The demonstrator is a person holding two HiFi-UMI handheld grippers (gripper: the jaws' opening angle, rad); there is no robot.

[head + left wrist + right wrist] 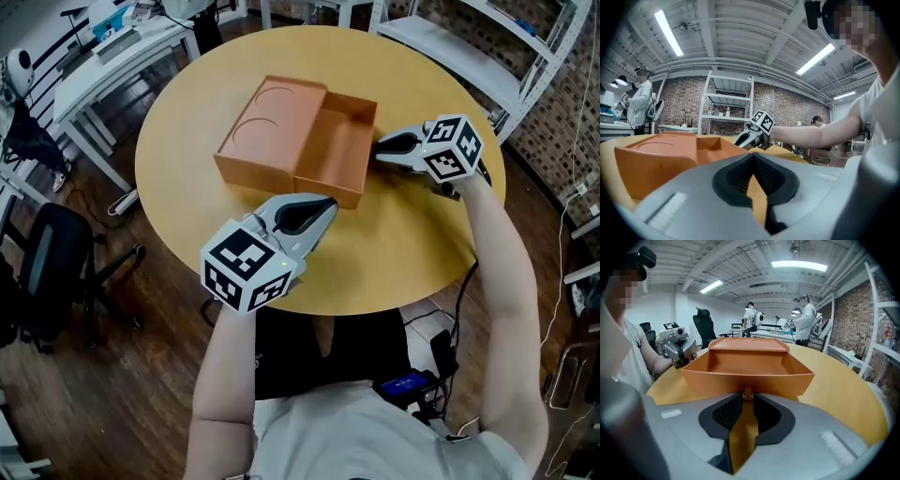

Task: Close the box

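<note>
An orange box lies open on the round wooden table (403,244). Its lid (272,127), embossed with circles, is folded out to the left of the empty tray (342,141). My left gripper (328,208) hovers just off the tray's near corner, and its jaws (752,157) are shut and empty. My right gripper (380,145) is at the tray's right wall. Its tips (747,397) stand nearly together against a small nub on that wall (747,376); whether they pinch it I cannot tell. The left gripper (686,355) shows beyond the tray's left corner.
A black office chair (47,272) and white desks (103,66) stand left of the table. A white shelf unit (487,47) is at the back right by a brick wall. Two people (806,324) stand far behind the box. Cables lie on the wooden floor (441,347).
</note>
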